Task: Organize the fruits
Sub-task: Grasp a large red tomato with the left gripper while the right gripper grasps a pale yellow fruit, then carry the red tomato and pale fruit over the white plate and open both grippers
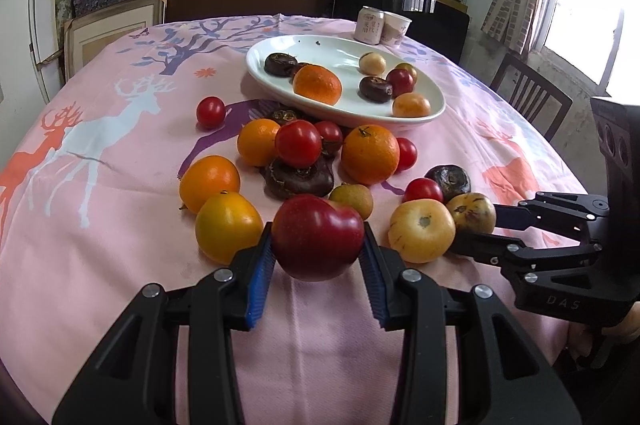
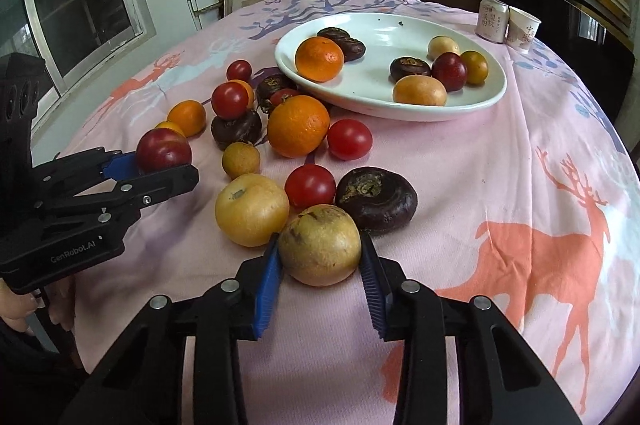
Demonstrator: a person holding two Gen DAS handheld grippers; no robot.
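My left gripper (image 1: 318, 249) is shut on a dark red round fruit (image 1: 318, 237), both blue pads pressed to its sides just above the pink tablecloth. The right wrist view shows that same gripper (image 2: 164, 163) and red fruit (image 2: 164, 149) at the left. My right gripper (image 2: 320, 253) is shut on a yellow-brown speckled fruit (image 2: 320, 245) that rests on the cloth; in the left wrist view it (image 1: 474, 231) reaches in from the right around this fruit (image 1: 472, 213). A white oval plate (image 1: 348, 117) beyond holds several fruits.
Loose oranges (image 1: 370, 155), red tomatoes (image 1: 298, 143), dark water chestnuts (image 2: 376, 201) and a pale yellow fruit (image 2: 252, 209) crowd the cloth between grippers and plate (image 2: 400, 113). A can (image 2: 492, 19) and paper cup (image 2: 524, 29) stand at the far edge. A chair (image 1: 528, 97) stands at the right.
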